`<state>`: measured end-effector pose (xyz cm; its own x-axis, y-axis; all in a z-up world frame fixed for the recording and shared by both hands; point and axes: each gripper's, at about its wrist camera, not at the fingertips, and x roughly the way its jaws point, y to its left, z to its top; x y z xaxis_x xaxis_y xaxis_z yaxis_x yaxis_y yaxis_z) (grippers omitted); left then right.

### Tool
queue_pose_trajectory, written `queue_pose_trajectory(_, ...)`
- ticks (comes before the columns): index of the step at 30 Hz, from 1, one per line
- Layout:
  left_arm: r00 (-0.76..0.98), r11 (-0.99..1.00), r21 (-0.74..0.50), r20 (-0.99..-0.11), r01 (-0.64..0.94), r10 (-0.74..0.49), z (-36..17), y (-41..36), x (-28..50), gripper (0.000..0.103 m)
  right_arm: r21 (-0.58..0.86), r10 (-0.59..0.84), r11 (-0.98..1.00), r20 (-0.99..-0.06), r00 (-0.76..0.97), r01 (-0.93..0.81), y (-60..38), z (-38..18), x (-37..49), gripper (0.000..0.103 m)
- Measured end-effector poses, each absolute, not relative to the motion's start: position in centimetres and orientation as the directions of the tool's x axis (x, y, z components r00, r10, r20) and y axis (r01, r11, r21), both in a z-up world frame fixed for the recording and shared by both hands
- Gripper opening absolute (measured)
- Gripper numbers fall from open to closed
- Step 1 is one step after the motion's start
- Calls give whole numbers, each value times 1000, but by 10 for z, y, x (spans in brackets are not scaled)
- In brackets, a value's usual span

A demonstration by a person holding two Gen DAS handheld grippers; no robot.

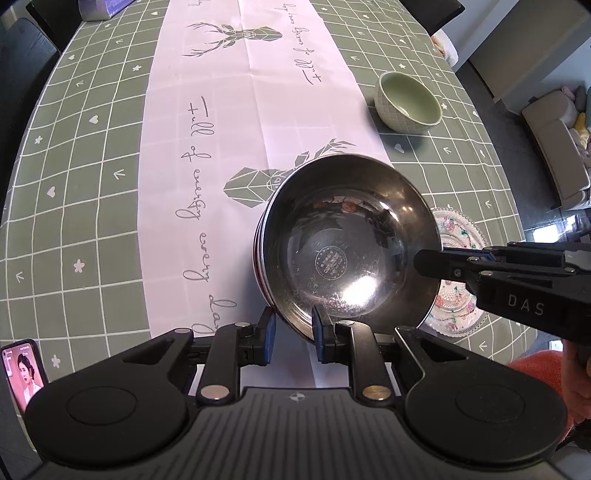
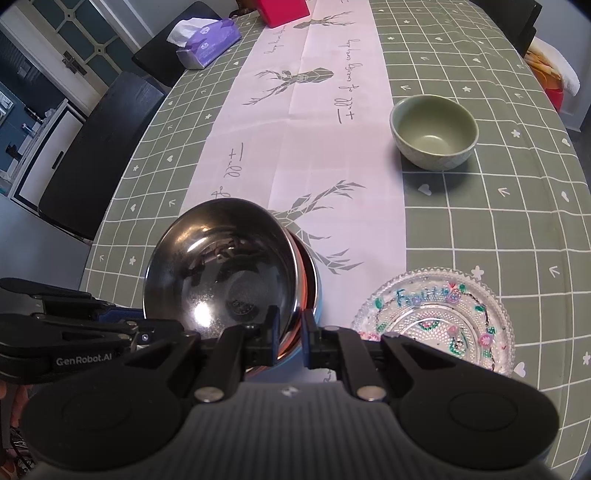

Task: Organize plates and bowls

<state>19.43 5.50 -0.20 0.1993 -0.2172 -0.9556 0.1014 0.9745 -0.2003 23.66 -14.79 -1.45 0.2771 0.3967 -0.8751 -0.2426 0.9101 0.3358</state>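
Note:
A shiny steel bowl [image 1: 343, 240] [image 2: 221, 266] sits tilted on top of a small stack, above an orange-rimmed bowl [image 2: 301, 266] and a pale blue bowl [image 2: 318, 295]. My left gripper [image 1: 294, 330] [image 2: 142, 325] is shut on the stack's near rim, one pad inside the steel bowl and one outside. My right gripper [image 2: 290, 328] [image 1: 419, 260] is clamped on the steel bowl's rim at the opposite side. A green ceramic bowl [image 1: 408, 101] [image 2: 434, 131] stands alone farther back. A patterned glass plate [image 1: 458, 236] [image 2: 436, 317] lies flat just right of the stack.
The table wears a green grid cloth [image 2: 480, 229] with a white deer runner [image 1: 207, 110]. A phone [image 1: 24, 369] lies at the near left edge. A purple tissue box [image 2: 207, 40] and a pink box [image 2: 284, 11] stand at the far end. Dark chairs [image 2: 103, 147] line the left side.

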Motion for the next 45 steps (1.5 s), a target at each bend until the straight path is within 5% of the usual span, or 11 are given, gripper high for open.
queue_pose_trajectory(14, 209, 974, -197, -954, 109, -216, -4, 55, 194, 25, 342, 401, 909, -872, 279, -239, -149, -18, 238, 11)
queue_pose_trajectory(21, 250, 976, -178, -946, 126, -205, 6, 55, 191, 26, 345, 411, 904, -862, 295, -253, -149, -12, 236, 21)
queue_pose_trajectory(26, 288, 977, -158, -938, 141, -193, 14, 54, 189, 30, 316, 390, 911, -867, 309, -265, -147, -12, 230, 10)
queue_pose_trajectory(34, 327, 979, -139, -927, 153, -182, 24, 53, 185, 30, 362, 423, 901, -855, 299, -239, -156, -22, 231, 8)
queue_pose_trajectory(42, 408, 958, -182, -875, 222, -260, 49, 40, 184, 36, 370, 446, 891, -821, 357, -263, -172, 0, 223, 15)
queue_pose_trajectory(45, 438, 941, -211, -843, 265, -313, 58, 29, 184, 36, 387, 459, 888, -787, 412, -250, -188, 12, 221, 29)
